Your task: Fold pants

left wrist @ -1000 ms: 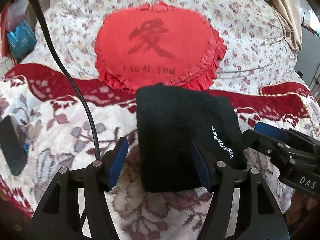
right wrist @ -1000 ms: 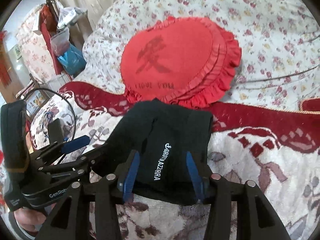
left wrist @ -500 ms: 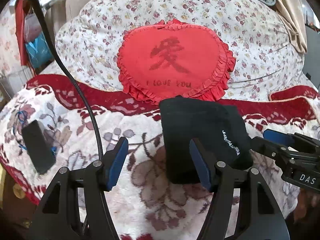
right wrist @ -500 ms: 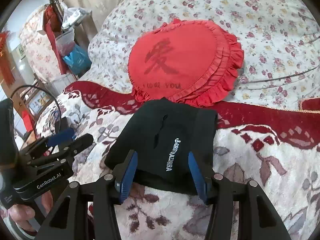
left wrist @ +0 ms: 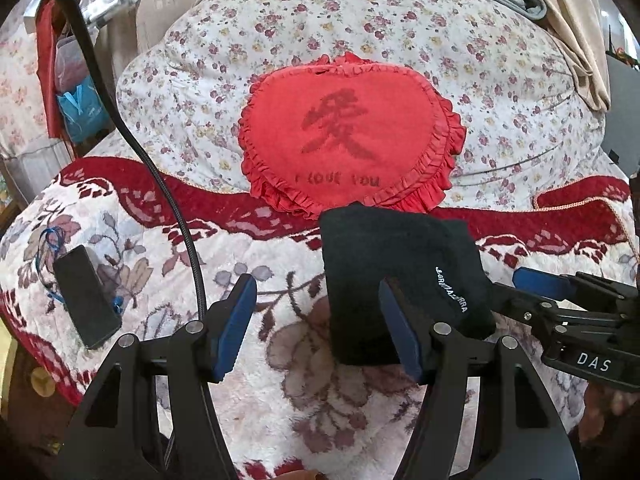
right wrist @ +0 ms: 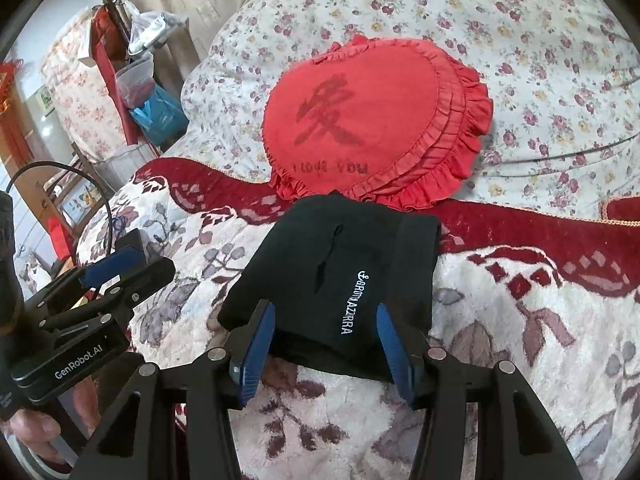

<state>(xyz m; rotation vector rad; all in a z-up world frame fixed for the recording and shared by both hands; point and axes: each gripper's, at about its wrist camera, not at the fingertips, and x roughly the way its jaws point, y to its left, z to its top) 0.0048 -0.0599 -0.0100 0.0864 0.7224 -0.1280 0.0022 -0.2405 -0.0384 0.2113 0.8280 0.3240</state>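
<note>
My left hand-held gripper (left wrist: 318,320) hangs low over the bed, its blue-padded fingers spread wide and holding nothing — the right-hand finger overlaps the near left edge of the folded black pants (left wrist: 404,276) in the picture, though I cannot tell whether it touches the cloth. My right hand-held gripper (right wrist: 326,350) is likewise released, its two fingers standing apart at the near edge of the pants (right wrist: 340,276) with the cloth showing between them; contact there is unclear too. In the left view, my right tool reaches in from the right side, level and pointing at the bundle, and its body reads "DAS". In the right view, my left tool comes in from the left, marked "GenRobot.AI", with my fingers showing below it.

The pants lie as a compact folded bundle on the floral blanket (left wrist: 304,392), their far edge just before the red heart pillow (left wrist: 352,136). White lettering runs along the pants — a brand name ending in "AZZRRA", the start too small to make out. The pillow carries a large Chinese character and "I LOVE YOU". A black phone (left wrist: 86,298) lies on the blanket to the left.
</note>
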